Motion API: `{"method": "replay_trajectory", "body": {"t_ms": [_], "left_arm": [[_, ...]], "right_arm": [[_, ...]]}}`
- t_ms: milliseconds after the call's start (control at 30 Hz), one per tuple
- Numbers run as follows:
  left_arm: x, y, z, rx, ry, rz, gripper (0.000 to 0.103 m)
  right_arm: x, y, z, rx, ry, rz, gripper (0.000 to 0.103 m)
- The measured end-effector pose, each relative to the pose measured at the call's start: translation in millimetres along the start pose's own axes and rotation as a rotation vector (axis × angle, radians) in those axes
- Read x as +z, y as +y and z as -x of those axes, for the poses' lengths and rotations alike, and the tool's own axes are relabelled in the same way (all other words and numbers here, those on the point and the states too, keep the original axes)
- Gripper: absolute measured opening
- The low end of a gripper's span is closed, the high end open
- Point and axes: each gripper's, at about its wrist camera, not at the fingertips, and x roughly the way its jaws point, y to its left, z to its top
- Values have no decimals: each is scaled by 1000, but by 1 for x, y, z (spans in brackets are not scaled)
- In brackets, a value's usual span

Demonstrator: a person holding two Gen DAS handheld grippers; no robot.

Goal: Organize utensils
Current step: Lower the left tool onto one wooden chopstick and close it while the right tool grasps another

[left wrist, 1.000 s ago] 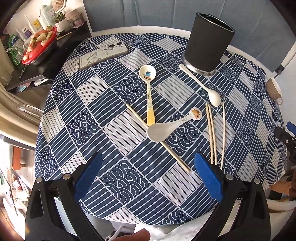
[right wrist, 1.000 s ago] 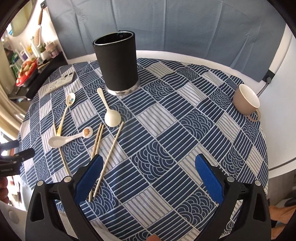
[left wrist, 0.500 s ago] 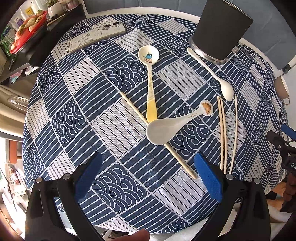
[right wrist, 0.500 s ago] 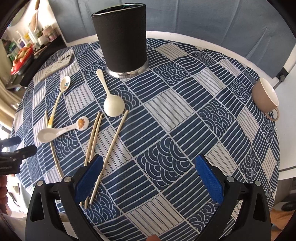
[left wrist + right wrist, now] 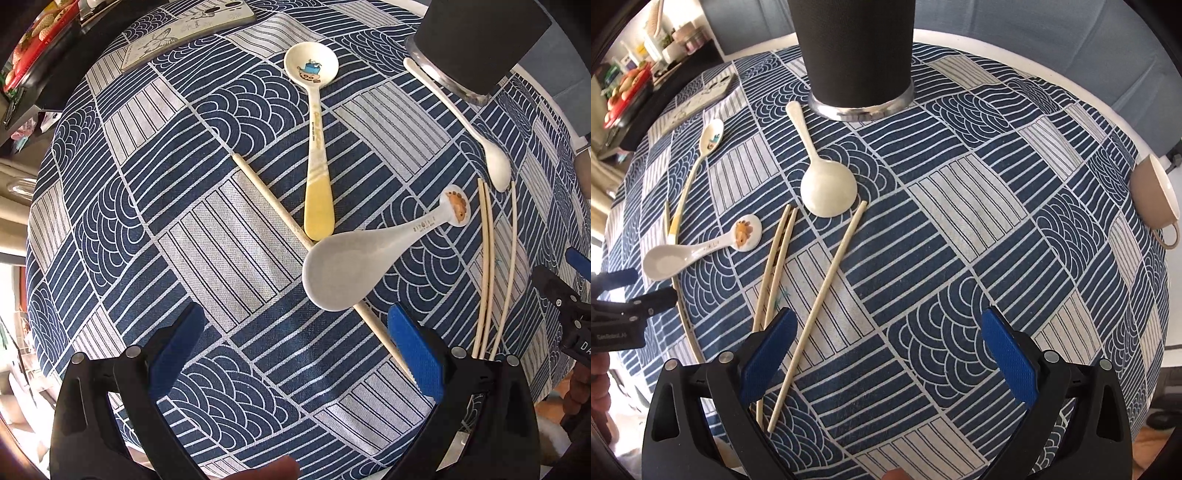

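A round table under a blue-and-white patterned cloth (image 5: 960,229) carries a tall black cylindrical holder (image 5: 855,51) at the far side. Nearer lie three white ceramic spoons (image 5: 354,266), probably slippery and breakable, best pinched at the handle, and thin pale wooden chopsticks (image 5: 827,291), light and stiff. The left gripper (image 5: 295,350) and right gripper (image 5: 884,354) hover with fingers spread, empty.

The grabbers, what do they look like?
The left gripper and right gripper match: two black plastic arms with silver bolts, tipped with ridged blue pads. Seen from the right wrist view, the left one carries small white lettering, too blurred to read.
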Motion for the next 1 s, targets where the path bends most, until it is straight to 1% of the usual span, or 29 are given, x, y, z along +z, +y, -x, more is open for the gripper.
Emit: {"method": "replay_trajectory", "body": {"t_ms": [67,133,200,333,400,500,700,900,933,967,1000], "left_arm": [[1,-1,-4,7,1,-5,97],[4,-3,-8,-1,5,-7,97],[7,-4,-13,12,13,-13,98],[13,-3,-18,7,-4,-13,99],[17,-3,-20,6,-18,-16,99],[18,-3,-20,4,-48,-27,99],[5,-1,-13,4,-106,-39,99],[-3,-1,-9,7,-91,-31,98],[-5,3,-8,5,-84,-35,98],[-6,5,-8,3,-84,-41,95],[-8,9,-5,3,-91,-46,87]], "right_arm": [[2,2,-5,-6,10,11,95],[3,3,-10,-7,22,12,95],[4,2,-15,-7,30,7,95],[4,3,-25,-14,59,0,95],[3,2,-30,11,83,-23,96],[2,2,-29,7,66,-34,96],[-1,2,-27,1,52,-47,97],[3,1,-28,-1,106,-47,96],[6,1,-29,0,113,-34,96],[4,1,-28,5,116,-17,94],[1,-1,-26,7,109,-4,88]]}}
